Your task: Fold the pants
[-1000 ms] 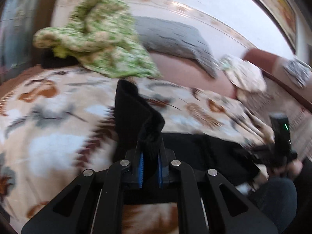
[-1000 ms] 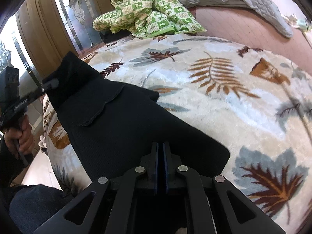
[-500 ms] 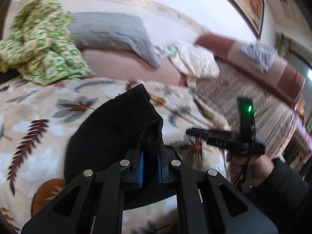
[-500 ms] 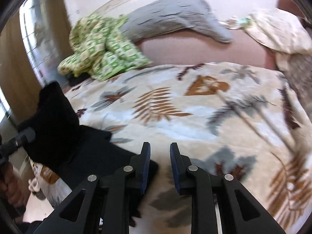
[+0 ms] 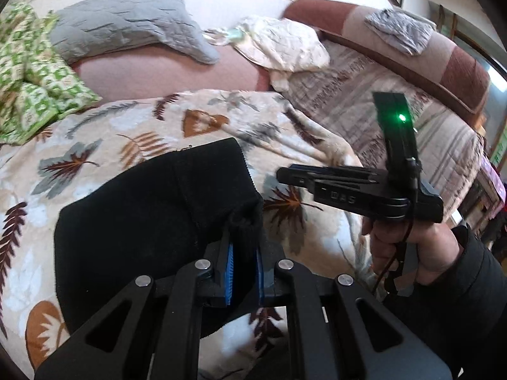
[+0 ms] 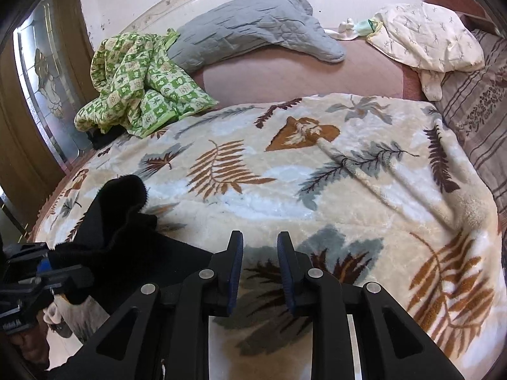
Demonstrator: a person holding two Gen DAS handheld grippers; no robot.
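Note:
The black pants (image 5: 136,221) lie on the leaf-patterned blanket (image 5: 196,120), one end lifted and doubled back over the rest. My left gripper (image 5: 244,250) is shut on a bunched edge of the pants and holds it above the bed. In the right wrist view the pants (image 6: 117,221) show at lower left, with the left gripper (image 6: 47,272) clamped on them. My right gripper (image 6: 259,253) is open and empty, just right of the pants and above the blanket (image 6: 317,190). It also shows in the left wrist view (image 5: 285,174), held to the right of the raised fabric.
A green checked quilt (image 6: 136,85) and a grey pillow (image 6: 253,31) lie at the back of the bed. A cream pillow (image 6: 427,38) and a striped brown cover (image 6: 475,107) are on the right. A glass-panelled door (image 6: 47,88) stands on the left.
My right gripper has let go of the pants, opened, and swung off to their right. My left gripper has carried its held end rightward over the rest of the pants.

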